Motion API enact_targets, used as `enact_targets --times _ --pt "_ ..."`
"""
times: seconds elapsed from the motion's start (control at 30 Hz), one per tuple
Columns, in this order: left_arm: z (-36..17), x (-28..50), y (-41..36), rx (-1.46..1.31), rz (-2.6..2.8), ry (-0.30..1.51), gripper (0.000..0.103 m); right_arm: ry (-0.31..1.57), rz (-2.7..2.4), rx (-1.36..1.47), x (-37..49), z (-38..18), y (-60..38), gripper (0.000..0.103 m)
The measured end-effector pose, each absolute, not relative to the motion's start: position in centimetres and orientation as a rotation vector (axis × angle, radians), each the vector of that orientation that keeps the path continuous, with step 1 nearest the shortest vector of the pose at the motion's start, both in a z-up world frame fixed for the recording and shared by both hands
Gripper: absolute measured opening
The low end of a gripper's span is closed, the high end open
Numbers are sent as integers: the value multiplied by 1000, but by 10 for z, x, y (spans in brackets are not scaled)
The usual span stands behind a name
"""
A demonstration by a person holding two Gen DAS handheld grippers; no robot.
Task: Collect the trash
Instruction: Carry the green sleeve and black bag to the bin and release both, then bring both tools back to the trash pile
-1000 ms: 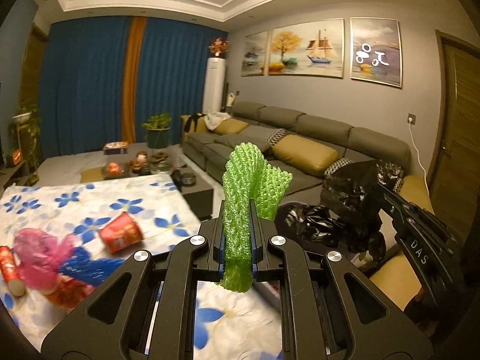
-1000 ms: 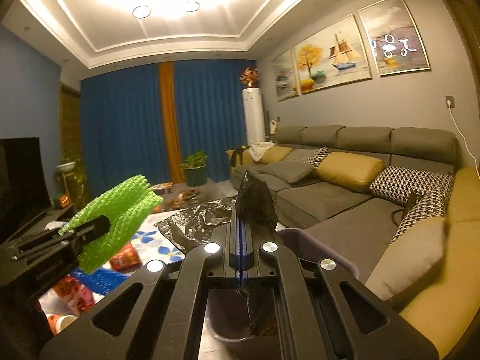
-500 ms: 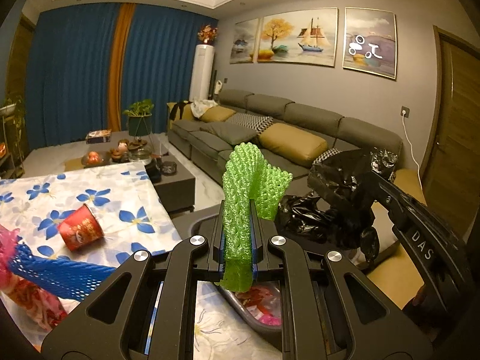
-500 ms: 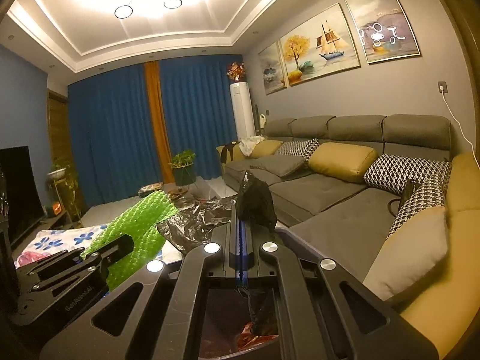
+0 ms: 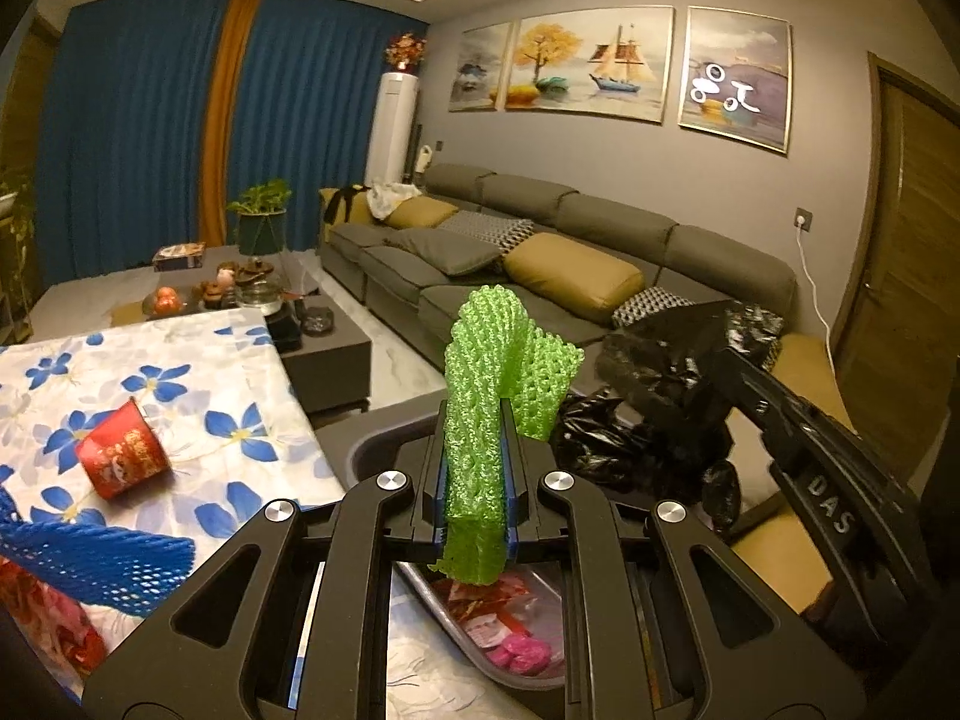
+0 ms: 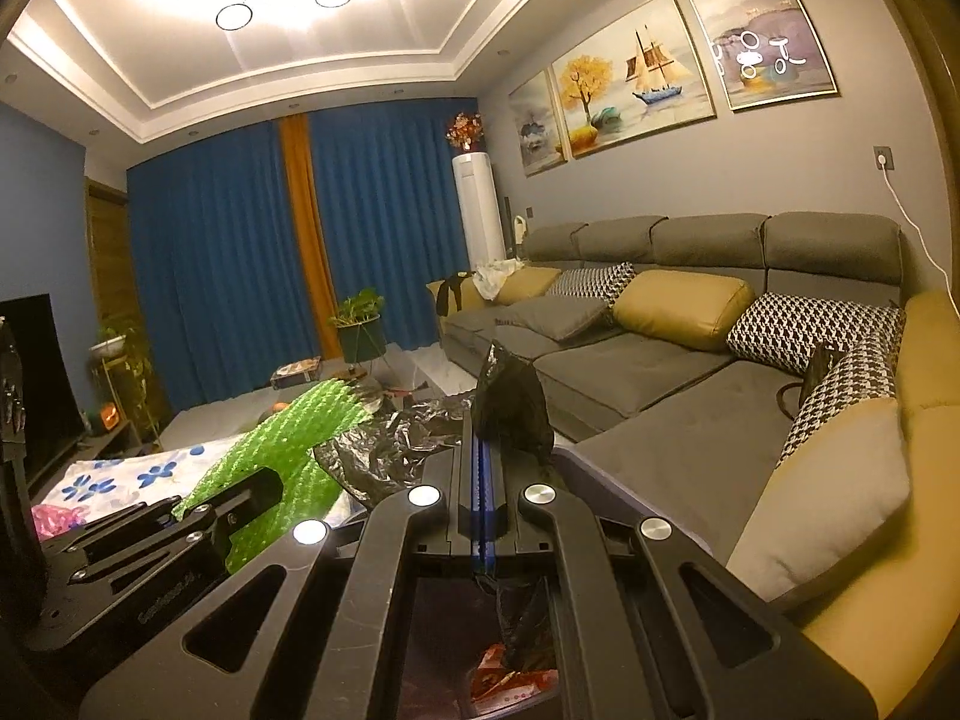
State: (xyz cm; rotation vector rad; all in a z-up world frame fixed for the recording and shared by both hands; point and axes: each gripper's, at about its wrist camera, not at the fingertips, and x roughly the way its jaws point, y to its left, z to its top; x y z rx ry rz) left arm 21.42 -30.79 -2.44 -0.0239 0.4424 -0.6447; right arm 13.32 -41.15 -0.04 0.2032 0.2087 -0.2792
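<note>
Left wrist view: the left gripper, centre frame, has its jaws slightly apart and just easing wider, with one green foam fruit net between them. Below it sits one grey bin containing wrappers. At right, the right gripper is clamped tight on one black bin bag. At left, one red cup and one blue net lie on the floral tablecloth.

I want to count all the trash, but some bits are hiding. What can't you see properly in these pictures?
- Trash bin: in the left view, the left gripper and green foam net cover most of it.
- Wrappers in the bin: in the right view, the gripper's frame hides most of them.
- Blue net: cut off by the left view's edge.
- Black bag: the right gripper hides its lower part.
</note>
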Motion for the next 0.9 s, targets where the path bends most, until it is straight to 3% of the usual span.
enact_targets --times 0.07,0.13,0.17,0.2,0.23,0.27,0.33,0.37,0.4,0.5,0.9 --pt "-26 216 -309 -19 -666 448 21 212 -275 207 135 -1 -412 2" --pt "-28 220 -309 -28 -666 463 41 224 -272 207 137 -2 -412 2" --pt "-29 221 -307 -33 -660 463 62 228 -278 208 138 -2 -411 2" --pt "-30 221 -305 -39 -642 456 71 231 -282 211 138 -3 -412 2" --pt "-30 222 -301 -49 -621 449 71 234 -285 220 138 -3 -413 2" --pt "-30 224 -299 -54 -615 454 73 236 -288 228 138 -3 -414 9" --pt "-30 229 -294 -64 -575 469 78 233 -293 243 137 -3 -417 32" --pt "-30 229 -290 -70 -556 468 82 226 -301 248 136 -2 -417 51" --pt "-30 230 -285 -77 -529 466 85 217 -307 253 134 -2 -418 56" --pt "-28 229 -271 -102 -479 453 93 204 -312 254 129 -1 -418 58" --pt "-12 190 -219 -113 -359 415 94 176 -269 187 96 9 -378 76"
